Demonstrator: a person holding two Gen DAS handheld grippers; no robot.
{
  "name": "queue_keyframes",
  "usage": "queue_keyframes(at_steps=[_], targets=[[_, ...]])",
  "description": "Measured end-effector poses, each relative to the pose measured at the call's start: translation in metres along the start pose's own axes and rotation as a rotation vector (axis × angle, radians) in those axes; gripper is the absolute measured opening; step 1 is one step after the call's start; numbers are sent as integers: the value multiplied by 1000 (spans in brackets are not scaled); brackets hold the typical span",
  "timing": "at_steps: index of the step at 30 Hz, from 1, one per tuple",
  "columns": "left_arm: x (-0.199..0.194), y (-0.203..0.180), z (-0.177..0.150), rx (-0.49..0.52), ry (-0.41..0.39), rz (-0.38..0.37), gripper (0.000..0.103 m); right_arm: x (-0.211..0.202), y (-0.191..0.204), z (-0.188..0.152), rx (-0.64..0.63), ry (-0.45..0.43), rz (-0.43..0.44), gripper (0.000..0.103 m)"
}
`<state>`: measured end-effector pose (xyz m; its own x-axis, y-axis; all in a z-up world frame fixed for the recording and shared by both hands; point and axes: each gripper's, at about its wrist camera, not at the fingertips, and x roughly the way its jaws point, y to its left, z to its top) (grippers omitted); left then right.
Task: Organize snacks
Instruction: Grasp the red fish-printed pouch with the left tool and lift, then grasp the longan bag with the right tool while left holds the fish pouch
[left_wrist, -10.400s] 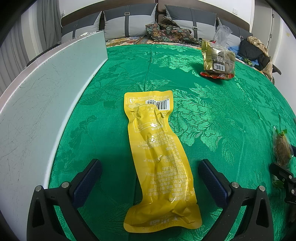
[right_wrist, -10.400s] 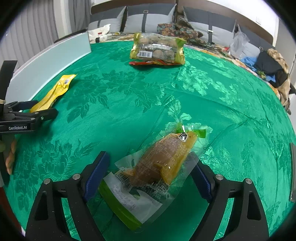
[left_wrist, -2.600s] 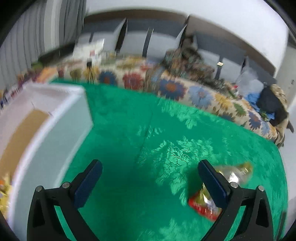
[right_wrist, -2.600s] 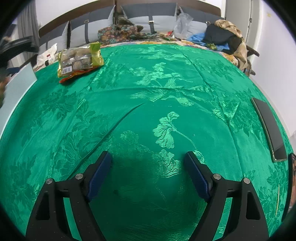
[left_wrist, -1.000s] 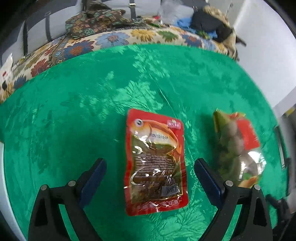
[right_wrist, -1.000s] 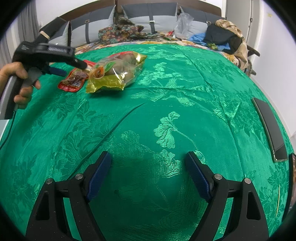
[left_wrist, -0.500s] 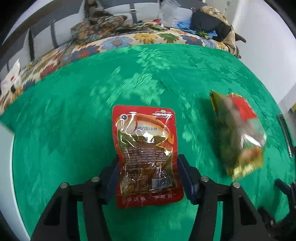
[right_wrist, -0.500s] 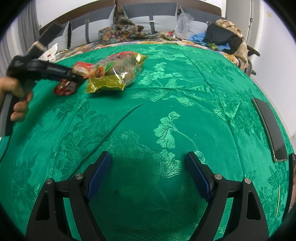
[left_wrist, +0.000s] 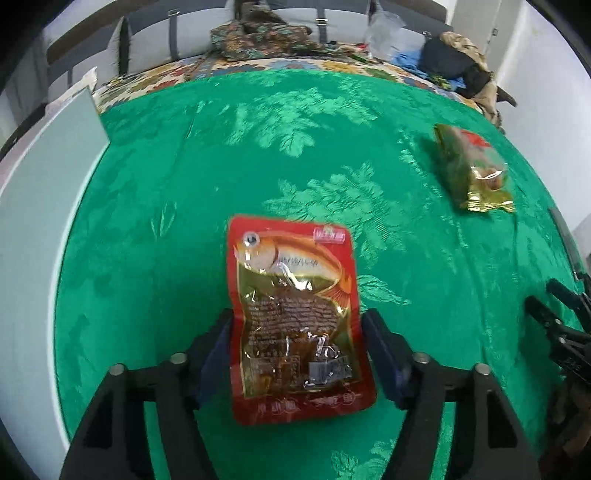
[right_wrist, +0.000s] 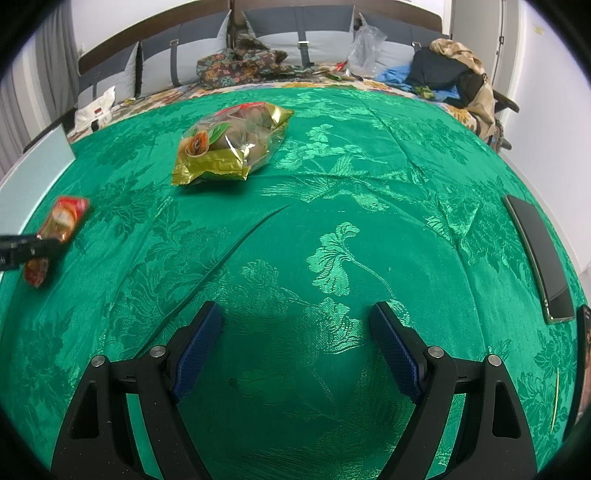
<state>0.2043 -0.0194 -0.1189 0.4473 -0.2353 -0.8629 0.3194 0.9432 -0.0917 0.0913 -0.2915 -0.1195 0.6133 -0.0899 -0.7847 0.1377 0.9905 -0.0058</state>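
green cloth (right_wrist: 332, 206) | phone (right_wrist: 535, 254) right edge | grey cushions (right_wrist: 280, 27) behind | clothes pile (right_wrist: 454, 70)

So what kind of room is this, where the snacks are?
It looks like a bedroom. The green cloth with the snacks on it is spread over a bed with a flowery sheet. Behind it stand grey pillows against a headboard, and clothes lie piled at one corner.

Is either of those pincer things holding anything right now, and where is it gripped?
The left gripper has the red fish snack pouch between its opening jaws, by the side edges of its lower half. The right gripper is open and holds nothing.
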Motion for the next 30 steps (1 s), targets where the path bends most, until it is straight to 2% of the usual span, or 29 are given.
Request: queue_keyframes(at_steps=[3, 5, 12, 30], targets=[[8, -6, 0, 6, -23, 39, 95, 0, 0, 0, 0, 0, 0, 86], [14, -11, -2, 26, -39, 80, 103, 0, 0, 0, 0, 0, 0, 86], [13, -7, -9, -26, -118, 111, 103, 0, 0, 0, 0, 0, 0, 86], [15, -4, -7, -30, -119, 105, 103, 1, 1, 1, -1, 1, -6, 86]])
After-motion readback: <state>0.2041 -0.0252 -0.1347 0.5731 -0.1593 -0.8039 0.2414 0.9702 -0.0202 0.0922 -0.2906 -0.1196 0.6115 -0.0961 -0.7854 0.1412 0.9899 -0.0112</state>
